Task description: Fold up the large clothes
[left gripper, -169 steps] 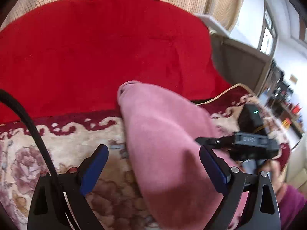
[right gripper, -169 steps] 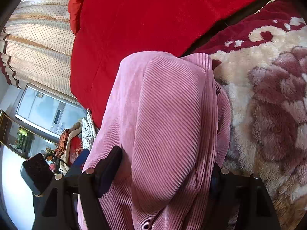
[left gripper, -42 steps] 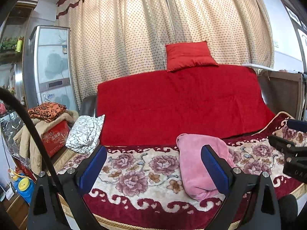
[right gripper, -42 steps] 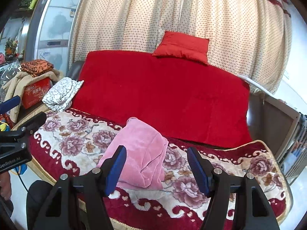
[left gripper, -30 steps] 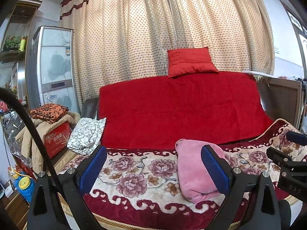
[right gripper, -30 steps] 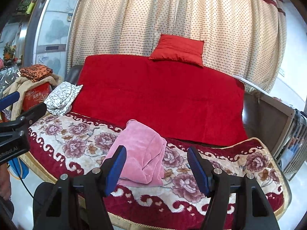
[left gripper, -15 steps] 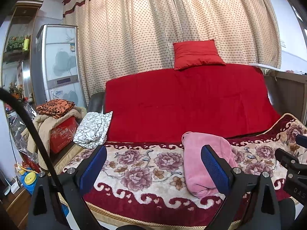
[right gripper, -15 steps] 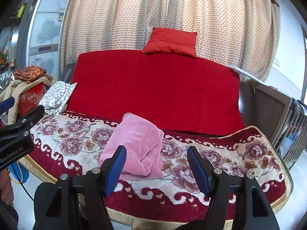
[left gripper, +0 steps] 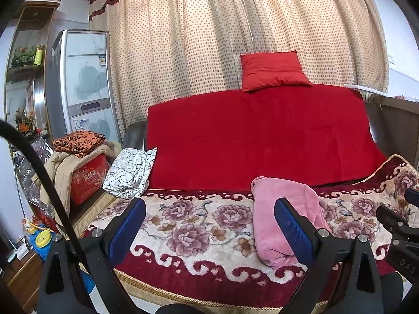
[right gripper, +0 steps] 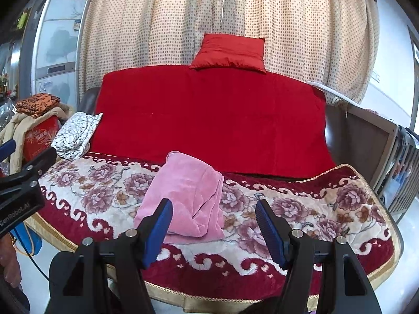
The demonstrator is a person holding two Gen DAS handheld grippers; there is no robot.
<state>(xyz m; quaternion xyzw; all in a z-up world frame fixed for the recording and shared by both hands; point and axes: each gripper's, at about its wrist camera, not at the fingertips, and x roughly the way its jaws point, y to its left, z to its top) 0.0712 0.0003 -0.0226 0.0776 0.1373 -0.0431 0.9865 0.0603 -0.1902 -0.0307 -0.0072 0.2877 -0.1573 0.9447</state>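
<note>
Left wrist view: our left gripper (left gripper: pixel 209 229) has its jaws spread with nothing between them; the folded pink garment (left gripper: pixel 285 217) lies beyond, partly behind the right-hand jaw, on the floral blanket (left gripper: pixel 188 225). Our right gripper (right gripper: pixel 213 223) is likewise spread and empty, the garment ahead nearer its left-hand jaw.

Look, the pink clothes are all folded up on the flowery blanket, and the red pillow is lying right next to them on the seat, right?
Not quite. The pink clothes do lie folded on the flowery blanket, but the red pillow isn't beside them. It sits up on top of the sofa back, above the red cover, against the dotted curtain. The right wrist view shows this clearly.
</note>
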